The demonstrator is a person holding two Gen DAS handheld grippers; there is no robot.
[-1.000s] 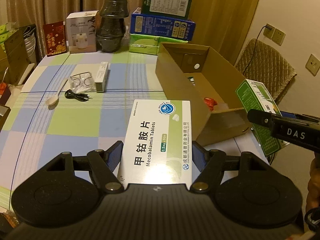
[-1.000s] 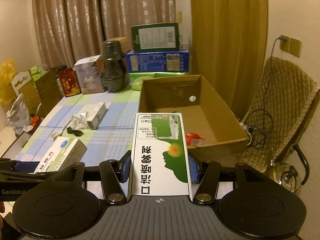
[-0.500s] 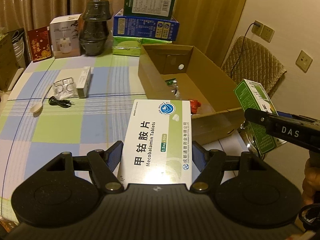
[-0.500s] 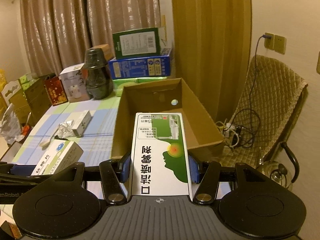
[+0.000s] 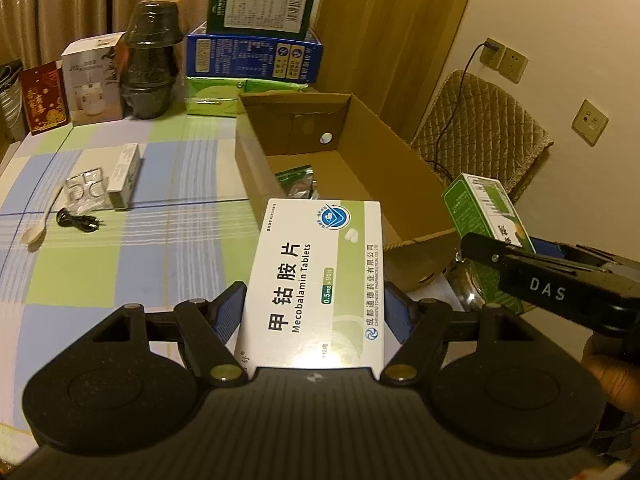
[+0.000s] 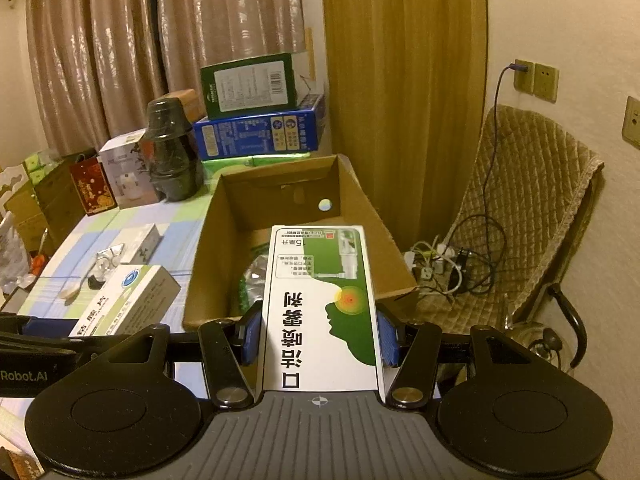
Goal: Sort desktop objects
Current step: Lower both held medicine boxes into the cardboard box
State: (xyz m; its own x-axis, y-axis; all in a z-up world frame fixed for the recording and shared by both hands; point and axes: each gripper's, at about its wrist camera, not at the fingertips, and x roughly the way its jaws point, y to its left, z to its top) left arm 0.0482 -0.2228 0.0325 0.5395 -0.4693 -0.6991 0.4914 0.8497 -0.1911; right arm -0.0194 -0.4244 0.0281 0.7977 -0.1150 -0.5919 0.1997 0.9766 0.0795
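My left gripper is shut on a white and green Mecobalamin tablet box, held near the front left corner of the open cardboard box. My right gripper is shut on a green and white spray box, held above the cardboard box's near end. Each view shows the other gripper's load: the spray box at the right, the tablet box at the left. A green foil packet lies inside the cardboard box.
On the checked tablecloth lie a small white box, a blister pack, a black cable and a spoon. Stacked boxes and a dark jar stand at the back. A padded chair is at the right.
Both grippers have moved forward and towards the cardboard box with their boxes still held; the right one now hangs over the box's near end.
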